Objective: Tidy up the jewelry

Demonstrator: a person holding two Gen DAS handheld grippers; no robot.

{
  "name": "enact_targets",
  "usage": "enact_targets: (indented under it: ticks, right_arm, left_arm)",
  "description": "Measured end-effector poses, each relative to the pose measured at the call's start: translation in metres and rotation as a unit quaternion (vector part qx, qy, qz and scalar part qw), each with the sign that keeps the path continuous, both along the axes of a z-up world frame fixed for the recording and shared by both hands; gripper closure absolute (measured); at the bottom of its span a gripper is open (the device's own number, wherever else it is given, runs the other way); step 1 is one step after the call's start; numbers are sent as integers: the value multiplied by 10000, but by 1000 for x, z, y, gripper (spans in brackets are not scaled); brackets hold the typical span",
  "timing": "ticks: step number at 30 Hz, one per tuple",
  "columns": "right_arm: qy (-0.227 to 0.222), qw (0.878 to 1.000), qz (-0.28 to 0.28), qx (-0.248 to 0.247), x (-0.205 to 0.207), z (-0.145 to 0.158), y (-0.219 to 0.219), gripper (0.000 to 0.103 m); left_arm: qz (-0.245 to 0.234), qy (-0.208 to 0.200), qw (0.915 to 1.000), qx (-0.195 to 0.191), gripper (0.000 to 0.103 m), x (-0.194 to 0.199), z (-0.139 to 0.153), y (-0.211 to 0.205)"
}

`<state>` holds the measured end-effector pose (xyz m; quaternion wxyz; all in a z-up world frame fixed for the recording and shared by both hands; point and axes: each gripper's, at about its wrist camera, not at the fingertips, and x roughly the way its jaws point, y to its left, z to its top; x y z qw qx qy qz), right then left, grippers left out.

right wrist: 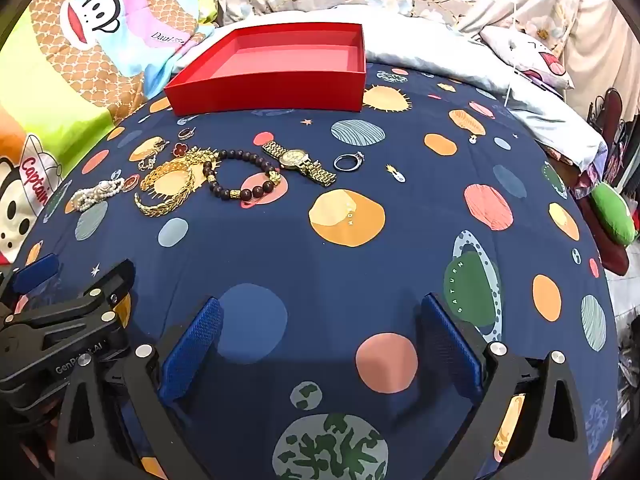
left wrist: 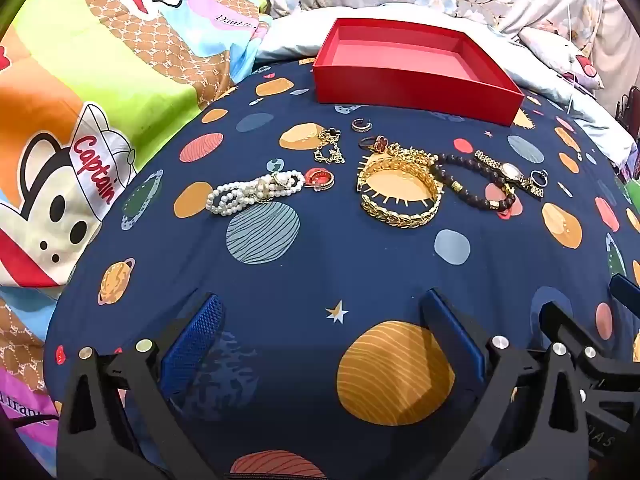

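Jewelry lies in a row on a navy planet-print sheet [left wrist: 320,264]. From the left come a pearl bracelet [left wrist: 252,192], a red earring [left wrist: 320,179], a thin gold chain [left wrist: 330,148], a wide gold bracelet [left wrist: 400,196], a dark bead bracelet [left wrist: 472,184], a gold watch [right wrist: 298,162] and a silver ring [right wrist: 348,161]. Behind them an empty red box [left wrist: 416,68] stands open. My left gripper [left wrist: 324,308] is open above the sheet, well short of the jewelry. My right gripper [right wrist: 322,312] hangs open beside it, nothing between its blue pads [right wrist: 192,352].
A cartoon monkey blanket [left wrist: 80,120] covers the left side. White and floral pillows [right wrist: 440,48] lie behind the box. The bed edge drops off at the right, where a green object [right wrist: 612,212] and clutter sit. A small ring [left wrist: 361,124] and a red clover ring [left wrist: 374,144] lie near the box.
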<state>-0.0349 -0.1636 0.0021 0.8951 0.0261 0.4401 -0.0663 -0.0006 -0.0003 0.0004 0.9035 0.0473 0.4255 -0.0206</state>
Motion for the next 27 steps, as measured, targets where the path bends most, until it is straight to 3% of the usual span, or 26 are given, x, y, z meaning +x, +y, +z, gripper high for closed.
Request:
enact_targets:
  ticks: [27]
  right_arm:
    - [-18,10000,2,-9,0,0,1,5]
  left_arm:
    - [-8,85,9999,-136,5,2,-4,-1]
